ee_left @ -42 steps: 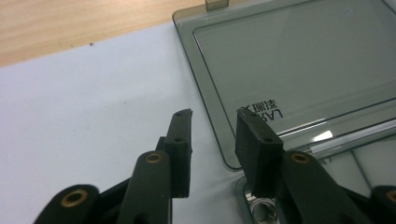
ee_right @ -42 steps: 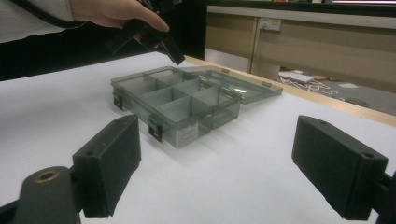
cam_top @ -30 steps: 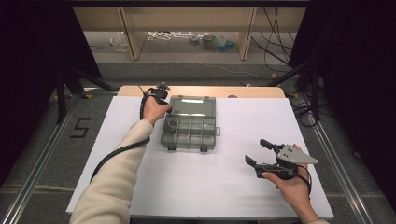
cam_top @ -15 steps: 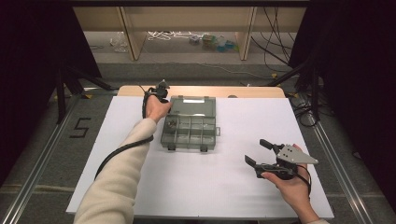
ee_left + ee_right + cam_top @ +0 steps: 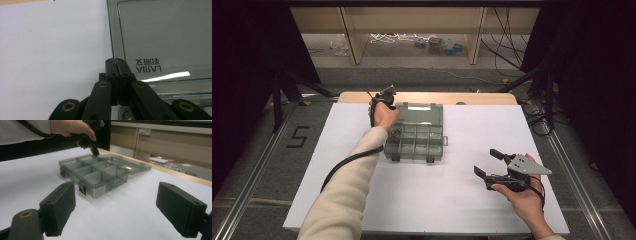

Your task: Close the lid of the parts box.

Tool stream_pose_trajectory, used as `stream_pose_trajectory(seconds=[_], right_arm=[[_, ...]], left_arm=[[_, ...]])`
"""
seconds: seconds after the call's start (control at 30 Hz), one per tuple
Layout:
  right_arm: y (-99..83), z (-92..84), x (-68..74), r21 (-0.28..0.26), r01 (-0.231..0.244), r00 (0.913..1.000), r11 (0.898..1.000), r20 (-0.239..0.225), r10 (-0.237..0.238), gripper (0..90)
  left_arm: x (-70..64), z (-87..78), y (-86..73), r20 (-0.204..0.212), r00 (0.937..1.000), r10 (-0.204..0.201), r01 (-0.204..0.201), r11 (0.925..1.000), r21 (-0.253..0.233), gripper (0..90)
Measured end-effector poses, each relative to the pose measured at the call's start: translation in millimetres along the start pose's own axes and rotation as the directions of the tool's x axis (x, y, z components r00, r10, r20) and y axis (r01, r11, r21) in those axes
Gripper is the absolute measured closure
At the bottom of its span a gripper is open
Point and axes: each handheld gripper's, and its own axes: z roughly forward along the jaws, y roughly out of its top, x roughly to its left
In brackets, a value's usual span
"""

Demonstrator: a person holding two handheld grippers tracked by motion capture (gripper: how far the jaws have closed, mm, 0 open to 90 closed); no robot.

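left gripper [image 5: 116,61] just closed, jaws pressed together empty at open box [image 5: 414,140] lid corner, right gripper [image 5: 492,163] spread wide, well right of box

lid [image 5: 160,37] — "AIRAL", upside down | floor [image 5: 272,150] — "5" in black tape

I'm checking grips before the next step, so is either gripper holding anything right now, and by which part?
Nothing is held. The left gripper is shut with nothing between its tips, at the open lid of the organizer box. The right gripper stands open, apart from the box.
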Motion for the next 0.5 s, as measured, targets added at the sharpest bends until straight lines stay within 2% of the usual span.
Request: stream_pose_trajectory(seconds=[0.03, 0.07, 0.17, 0.2, 0.23, 0.27, 0.3, 0.33, 0.37, 0.4, 0.5], right_arm=[[0.4, -0.8, 0.7, 0.022, -0.015, 0.9999, 1.0, -0.005, 0.015, 16.7], [0.4, 0.1, 0.7, 0.013, -0.017, 0.9998, 1.0, 0.006, 0.017, 16.5], [1.5, 2.9, -0.4, 0.012, -0.031, 0.9995, 0.999, -0.009, 0.031, 16.5], [2.3, 3.9, -1.8, 0.007, -0.014, 0.9999, 1.0, -0.005, 0.014, 16.5], [3.6, 2.9, -1.4, 0.037, -0.022, 0.9998, 0.999, 0.004, 0.022, 16.6], [3.9, 4.6, -2.0, 0.026, -0.025, 0.9997, 0.999, 0.002, 0.025, 16.5], [5.0, 4.8, -2.9, 0.037, -0.023, 0.9997, 0.999, -0.004, 0.023, 16.6], [6.3, 6.5, -5.0, 0.028, -0.005, 1.0, 1.0, -0.001, 0.005, 16.8], [7.3, 7.4, -4.6, 0.033, -0.023, 0.9997, 0.999, -0.007, 0.023, 17.1], [9.6, 9.0, -6.3, 0.03, -0.015, 0.9999, 0.999, -0.002, 0.015, 17.4], [15.7, 16.1, -7.4, 0.015, -0.031, 0.9994, 0.999, -0.015, 0.032, 18.7]], left_arm=[[0.8, -0.4, -0.5, 0.006, 0.9999, -0.014, 0.014, 0.9999, -0.003, 89.6], [1.5, -0.6, -1.0, 0.011, 0.9998, -0.019, 0.019, 0.9998, -0.008, 89.9], [2.4, -1.1, -3.6, 0.017, 0.999, -0.04, 0.04, 0.9988, -0.026, 90.0], [2.7, -1.4, -4.7, 0.019, 0.9988, -0.045, 0.045, 0.9984, -0.033, 90.0], [3.0, -1.9, -5.9, 0.024, 0.9985, -0.049, 0.05, 0.9979, -0.04, 90.0], [3.1, -2.7, -6.9, 0.025, 0.9982, -0.055, 0.056, 0.9974, -0.045, 90.0], [3.9, -2.5, -9.3, 0.031, 0.9978, -0.059, 0.061, 0.996, -0.065, 90.0], [4.4, -2.9, -10.3, 0.038, 0.9972, -0.064, 0.067, 0.9953, -0.07, 90.0], [5.2, -2.8, -12.6, 0.047, 0.9967, -0.066, 0.07, 0.9936, -0.088, 90.0], [5.2, -2.9, -13.8, 0.05, 0.9963, -0.071, 0.075, 0.9922, -0.1, 90.0], [6.2, -3.6, -18.6, 0.059, 0.9964, -0.061, 0.068, 0.9891, -0.13, 90.0]])
